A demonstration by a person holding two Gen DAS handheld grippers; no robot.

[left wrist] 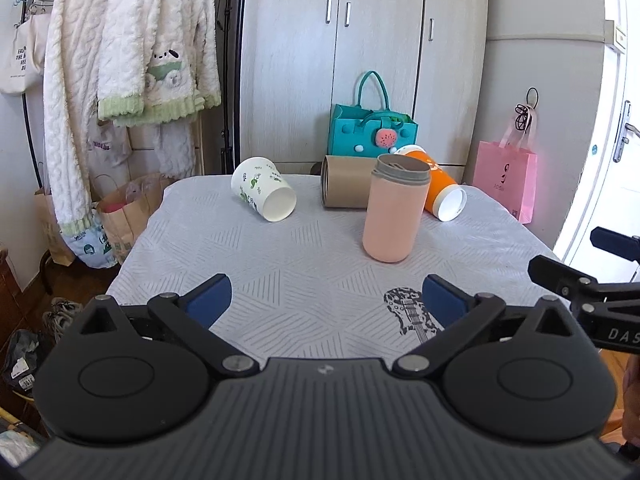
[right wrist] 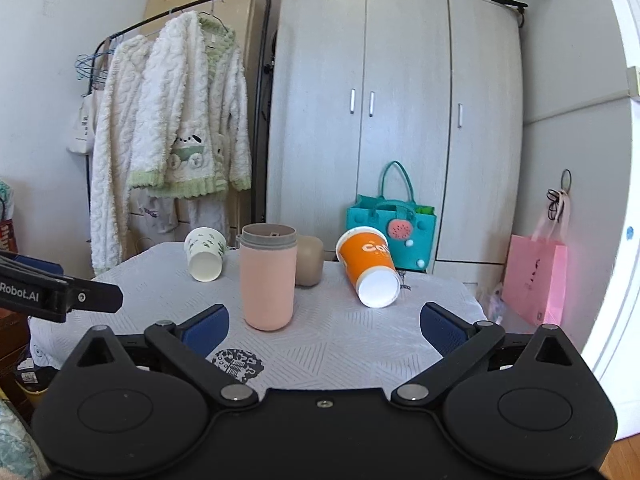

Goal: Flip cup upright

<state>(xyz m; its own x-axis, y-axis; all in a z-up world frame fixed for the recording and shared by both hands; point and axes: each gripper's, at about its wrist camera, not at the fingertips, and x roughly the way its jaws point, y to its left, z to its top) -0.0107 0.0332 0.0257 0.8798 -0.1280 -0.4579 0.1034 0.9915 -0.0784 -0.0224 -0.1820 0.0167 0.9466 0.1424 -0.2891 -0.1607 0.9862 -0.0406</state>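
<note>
Orange cup (right wrist: 368, 266), pink tumbler (right wrist: 268, 280) (grey rim), white cup (left wrist: 262, 188) with green leaf print.

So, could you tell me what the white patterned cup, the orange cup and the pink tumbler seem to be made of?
White patterned cup: likely paper, matte printed wall, plain white base.
Orange cup: likely paper too, slightly glossy print, white base.
Pink tumbler: probably matte plastic, uniform smooth wall, grey threaded collar; could be coated metal.

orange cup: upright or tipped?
Tipped. The orange cup lies on its side on the table, its white end facing the camera, behind and to the right of the upright pink cup.
</note>
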